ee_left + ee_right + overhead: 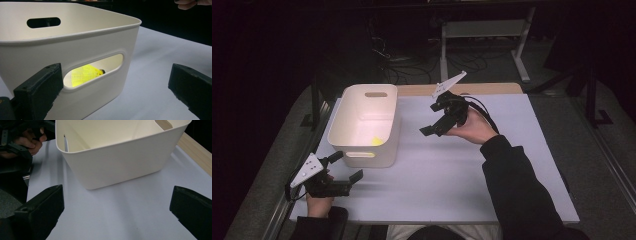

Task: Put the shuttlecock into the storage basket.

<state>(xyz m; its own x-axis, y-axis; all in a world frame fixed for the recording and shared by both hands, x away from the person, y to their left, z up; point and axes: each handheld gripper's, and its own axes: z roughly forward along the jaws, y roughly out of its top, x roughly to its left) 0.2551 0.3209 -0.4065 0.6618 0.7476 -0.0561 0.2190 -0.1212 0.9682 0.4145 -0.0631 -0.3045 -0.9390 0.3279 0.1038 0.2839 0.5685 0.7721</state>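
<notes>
A white plastic bin (362, 112) with handle slots stands on the left half of the table. Inside it lies a yellow shuttlecock (376, 141), which the left gripper view catches through the near handle slot (85, 74). My left gripper (346, 166) rests low at the table's front left corner, just in front of the bin (75, 47), jaws wide apart and empty (115, 92). My right gripper (431, 119) is held above the table to the right of the bin, open and empty (117, 212), facing the bin's side wall (117, 162).
The pale table top (462, 175) stretches right of the bin and in front of it. A wooden strip (482, 89) runs along its far edge. Beyond it are a dark floor, cables and a metal frame (482, 30). The other hand (27, 142) appears past the bin.
</notes>
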